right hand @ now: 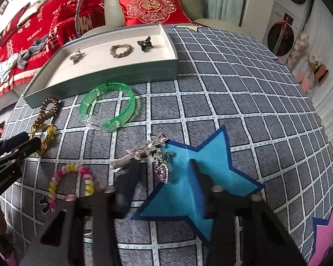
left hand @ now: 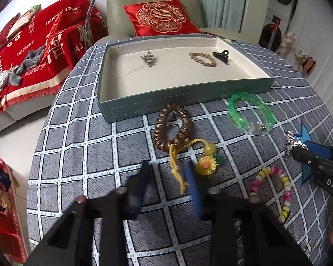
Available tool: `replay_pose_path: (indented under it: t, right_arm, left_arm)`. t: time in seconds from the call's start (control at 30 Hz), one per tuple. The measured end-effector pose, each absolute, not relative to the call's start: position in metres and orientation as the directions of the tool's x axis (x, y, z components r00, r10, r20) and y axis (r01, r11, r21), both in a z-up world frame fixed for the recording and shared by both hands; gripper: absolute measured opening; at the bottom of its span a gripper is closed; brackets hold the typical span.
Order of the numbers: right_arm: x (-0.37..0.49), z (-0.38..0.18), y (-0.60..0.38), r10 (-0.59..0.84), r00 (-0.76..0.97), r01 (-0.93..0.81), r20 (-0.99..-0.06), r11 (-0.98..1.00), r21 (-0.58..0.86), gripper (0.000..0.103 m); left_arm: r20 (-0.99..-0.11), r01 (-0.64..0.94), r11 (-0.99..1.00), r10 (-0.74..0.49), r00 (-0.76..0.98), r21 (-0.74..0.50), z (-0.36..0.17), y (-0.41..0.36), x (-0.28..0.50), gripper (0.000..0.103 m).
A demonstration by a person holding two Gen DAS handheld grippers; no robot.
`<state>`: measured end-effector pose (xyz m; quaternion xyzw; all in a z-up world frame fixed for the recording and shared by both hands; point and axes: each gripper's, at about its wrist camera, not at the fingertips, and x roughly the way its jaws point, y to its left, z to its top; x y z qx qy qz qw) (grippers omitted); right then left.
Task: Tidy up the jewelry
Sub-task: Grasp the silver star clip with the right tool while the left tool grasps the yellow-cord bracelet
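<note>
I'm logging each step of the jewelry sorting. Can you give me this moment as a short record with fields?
tray: on checked tablecloth; holds silver charm, braided bracelet, black hair claw
outside tray: brown bracelet with yellow cord, green bangle, bead bracelet, silver hair clip, pendant
left gripper: open, jaws either side of yellow cord
right gripper: open, jaws either side of pendant, by blue star

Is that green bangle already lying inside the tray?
No, the green bangle lies on the checked tablecloth just in front of the tray, outside its wall.
</note>
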<state>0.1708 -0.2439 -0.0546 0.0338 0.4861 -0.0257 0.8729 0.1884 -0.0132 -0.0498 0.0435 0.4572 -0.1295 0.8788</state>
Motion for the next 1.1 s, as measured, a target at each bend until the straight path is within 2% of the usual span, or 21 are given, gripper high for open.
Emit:
replay_pose_path:
  t: [0.03, 0.07, 0.13, 0.3, 0.67, 0.93, 1.0, 1.07, 1.1]
  right_arm:
    - [0.171, -0.054, -0.244, -0.010, 0.527, 0.079, -0.850, 0.996, 0.037, 0.027]
    - [0.171, -0.054, -0.244, -0.009, 0.527, 0.082, -0.850, 0.996, 0.040, 0.024]
    - [0.170, -0.054, -0.247, 0.001, 0.528, 0.090, -0.849, 0.994, 0.057, 0.016]
    - [0.161, -0.052, -0.258, 0.051, 0.542, 0.107, -0.839, 0.986, 0.129, 0.011]
    - [0.138, -0.031, -0.268, 0.108, 0.599, 0.105, -0.793, 0.972, 0.212, 0.009]
    - [0.144, -0.036, -0.274, 0.135, 0.582, 0.125, -0.802, 0.960, 0.252, 0.010]
    - [0.149, -0.041, -0.268, 0.105, 0.570, 0.116, -0.815, 0.971, 0.207, 0.010]
    - [0.155, -0.047, -0.263, 0.083, 0.553, 0.104, -0.829, 0.980, 0.168, 0.016]
    - [0.157, -0.050, -0.262, 0.078, 0.547, 0.105, -0.833, 0.981, 0.162, 0.031]
  left_arm:
    - [-0.815, 0.274, 0.960, -0.200, 0.544, -0.053, -0.049, -0.013, 0.188, 0.026]
    - [-0.815, 0.279, 0.958, -0.212, 0.539, -0.065, -0.049, -0.012, 0.188, 0.022]
    - [-0.817, 0.287, 0.954, -0.234, 0.528, -0.088, -0.048, -0.010, 0.186, 0.022]
    - [-0.804, 0.308, 0.943, -0.280, 0.524, -0.127, -0.042, -0.007, 0.178, 0.022]
    - [-0.769, 0.347, 0.924, -0.336, 0.544, -0.159, -0.017, -0.005, 0.158, 0.022]
    - [-0.751, 0.353, 0.920, -0.352, 0.559, -0.169, -0.005, -0.001, 0.154, 0.022]
    - [-0.748, 0.354, 0.920, -0.353, 0.562, -0.168, -0.003, 0.000, 0.153, 0.022]
    - [-0.746, 0.354, 0.920, -0.354, 0.565, -0.168, -0.002, 0.001, 0.152, 0.022]
    - [-0.745, 0.354, 0.920, -0.355, 0.565, -0.169, -0.001, 0.001, 0.152, 0.022]
